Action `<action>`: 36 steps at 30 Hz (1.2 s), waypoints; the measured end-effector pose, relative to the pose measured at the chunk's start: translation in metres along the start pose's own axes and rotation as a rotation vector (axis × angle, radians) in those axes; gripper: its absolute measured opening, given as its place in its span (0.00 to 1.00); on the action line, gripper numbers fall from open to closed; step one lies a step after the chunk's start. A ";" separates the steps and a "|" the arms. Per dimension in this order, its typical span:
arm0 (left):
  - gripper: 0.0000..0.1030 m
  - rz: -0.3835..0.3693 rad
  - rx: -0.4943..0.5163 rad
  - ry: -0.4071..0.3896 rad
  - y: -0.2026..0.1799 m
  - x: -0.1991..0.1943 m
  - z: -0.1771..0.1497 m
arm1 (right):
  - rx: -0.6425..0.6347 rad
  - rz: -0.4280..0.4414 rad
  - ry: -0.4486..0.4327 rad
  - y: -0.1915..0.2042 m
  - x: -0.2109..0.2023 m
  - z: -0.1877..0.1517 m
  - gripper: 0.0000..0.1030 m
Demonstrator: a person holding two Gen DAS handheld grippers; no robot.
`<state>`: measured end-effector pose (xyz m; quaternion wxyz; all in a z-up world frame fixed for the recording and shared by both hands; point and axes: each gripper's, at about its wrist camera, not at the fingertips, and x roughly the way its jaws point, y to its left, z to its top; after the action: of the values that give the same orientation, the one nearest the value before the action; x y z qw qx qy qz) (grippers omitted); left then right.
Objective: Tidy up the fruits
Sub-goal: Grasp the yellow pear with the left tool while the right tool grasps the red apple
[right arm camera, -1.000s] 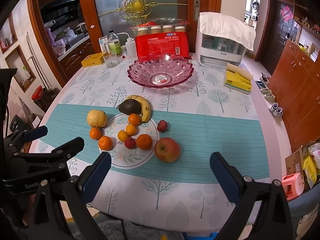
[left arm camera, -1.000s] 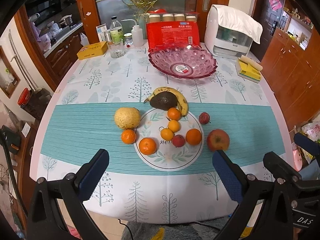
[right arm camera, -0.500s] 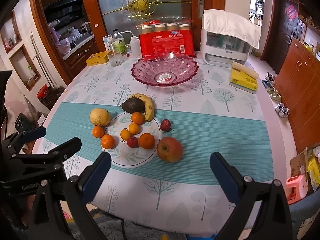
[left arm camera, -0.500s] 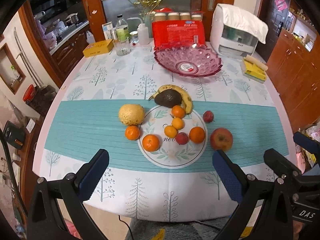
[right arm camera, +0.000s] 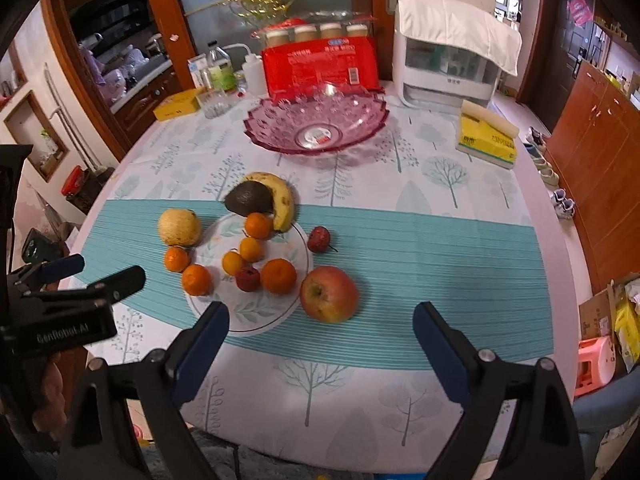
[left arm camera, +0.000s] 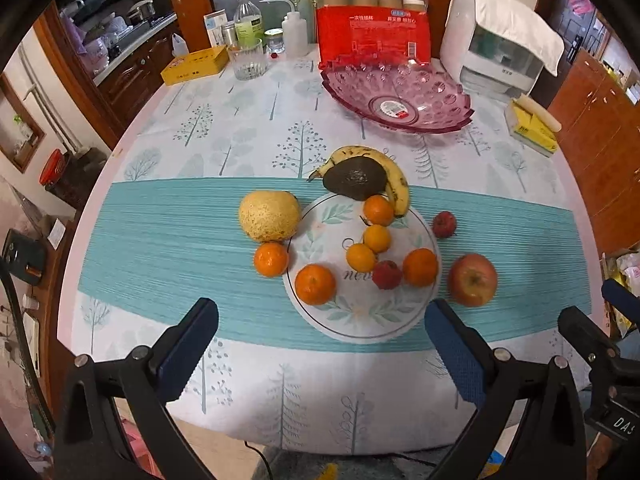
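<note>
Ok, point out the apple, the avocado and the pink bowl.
apple [right arm camera: 329,294]: right wrist view, middle of its red skin.
avocado [left arm camera: 354,178]: left wrist view, centre of its dark skin.
pink bowl [right arm camera: 260,118]: right wrist view, left wall.

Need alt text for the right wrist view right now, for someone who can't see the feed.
The right gripper hangs open and empty above the near table edge, its jaws framing a red apple. Left of the apple, oranges lie on and beside a round white mat, behind them a banana and avocado. The pink glass bowl beyond is empty.
</note>
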<state>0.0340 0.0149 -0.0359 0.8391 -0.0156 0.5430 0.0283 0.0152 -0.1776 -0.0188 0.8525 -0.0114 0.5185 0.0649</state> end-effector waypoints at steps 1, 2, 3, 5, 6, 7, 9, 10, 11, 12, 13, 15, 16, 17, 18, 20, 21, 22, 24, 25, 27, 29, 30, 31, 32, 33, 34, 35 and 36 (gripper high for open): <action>1.00 0.002 0.006 -0.007 0.001 0.004 0.002 | 0.002 -0.005 0.011 -0.002 0.007 0.001 0.91; 1.00 0.005 0.007 -0.014 0.004 0.008 0.003 | 0.004 -0.008 0.018 -0.002 0.011 0.002 0.91; 1.00 0.006 0.004 -0.023 0.009 0.014 0.006 | 0.008 -0.014 0.031 -0.005 0.020 0.002 0.91; 1.00 0.000 -0.014 -0.023 0.020 0.024 0.010 | 0.009 -0.037 0.054 -0.008 0.032 0.003 0.91; 1.00 -0.014 -0.035 -0.016 0.030 0.031 0.013 | 0.008 -0.045 0.067 -0.010 0.039 0.002 0.91; 1.00 -0.022 -0.054 -0.008 0.037 0.037 0.014 | 0.003 -0.049 0.084 -0.012 0.048 0.001 0.91; 1.00 -0.028 -0.093 0.015 0.055 0.052 0.015 | 0.003 -0.056 0.105 -0.017 0.062 0.000 0.91; 1.00 -0.028 -0.100 0.020 0.060 0.057 0.015 | 0.007 -0.058 0.114 -0.019 0.067 -0.002 0.91; 1.00 -0.024 -0.104 0.024 0.065 0.064 0.014 | 0.015 -0.055 0.123 -0.022 0.072 -0.003 0.91; 1.00 -0.013 -0.106 0.031 0.071 0.071 0.013 | 0.024 -0.049 0.137 -0.025 0.079 -0.004 0.91; 1.00 -0.008 -0.103 0.033 0.074 0.076 0.011 | 0.030 -0.041 0.141 -0.028 0.083 -0.004 0.91; 1.00 0.012 -0.092 0.038 0.080 0.087 0.007 | 0.028 -0.023 0.145 -0.029 0.089 -0.005 0.91; 0.99 0.016 -0.085 0.040 0.081 0.092 0.005 | 0.023 -0.017 0.148 -0.029 0.093 -0.005 0.91; 0.99 0.018 -0.077 0.041 0.083 0.096 0.003 | 0.017 -0.012 0.149 -0.029 0.096 -0.005 0.91; 0.97 0.026 -0.068 0.046 0.084 0.102 0.001 | 0.008 -0.004 0.151 -0.029 0.100 -0.005 0.91; 0.94 0.024 -0.070 0.060 0.089 0.113 -0.001 | -0.002 0.002 0.154 -0.027 0.105 -0.005 0.91; 0.93 0.018 -0.081 0.069 0.093 0.118 -0.001 | -0.007 0.007 0.156 -0.027 0.108 -0.006 0.91; 0.91 0.016 -0.094 0.080 0.096 0.121 -0.001 | -0.012 0.013 0.157 -0.026 0.111 -0.006 0.91; 0.89 -0.001 -0.120 0.092 0.104 0.129 0.004 | -0.022 0.019 0.166 -0.024 0.118 -0.007 0.91; 0.89 -0.005 -0.126 0.091 0.106 0.132 0.007 | -0.025 0.024 0.170 -0.023 0.121 -0.008 0.91; 0.89 -0.016 -0.120 0.095 0.109 0.139 0.016 | -0.028 0.025 0.182 -0.022 0.127 -0.009 0.91; 0.89 -0.029 -0.118 0.106 0.110 0.146 0.025 | -0.025 0.030 0.192 -0.021 0.132 -0.010 0.91; 0.89 -0.036 -0.119 0.113 0.109 0.149 0.029 | -0.024 0.033 0.196 -0.021 0.135 -0.010 0.91; 0.89 -0.045 -0.123 0.116 0.109 0.152 0.033 | -0.023 0.036 0.199 -0.021 0.137 -0.010 0.91; 0.89 -0.056 -0.129 0.119 0.108 0.155 0.037 | -0.022 0.039 0.201 -0.021 0.139 -0.010 0.91; 0.89 -0.067 -0.134 0.120 0.107 0.157 0.042 | -0.020 0.039 0.204 -0.020 0.141 -0.010 0.91; 0.89 -0.073 -0.135 0.118 0.105 0.159 0.045 | -0.017 0.040 0.208 -0.020 0.143 -0.010 0.91; 0.89 -0.078 -0.134 0.117 0.103 0.160 0.048 | -0.015 0.042 0.211 -0.020 0.145 -0.009 0.91; 0.89 -0.077 -0.130 0.119 0.099 0.163 0.052 | -0.015 0.043 0.215 -0.020 0.147 -0.009 0.91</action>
<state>0.1415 0.1220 -0.1632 0.8031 -0.0923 0.5879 0.0302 0.0765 -0.1834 -0.1539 0.7903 -0.0138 0.6066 0.0855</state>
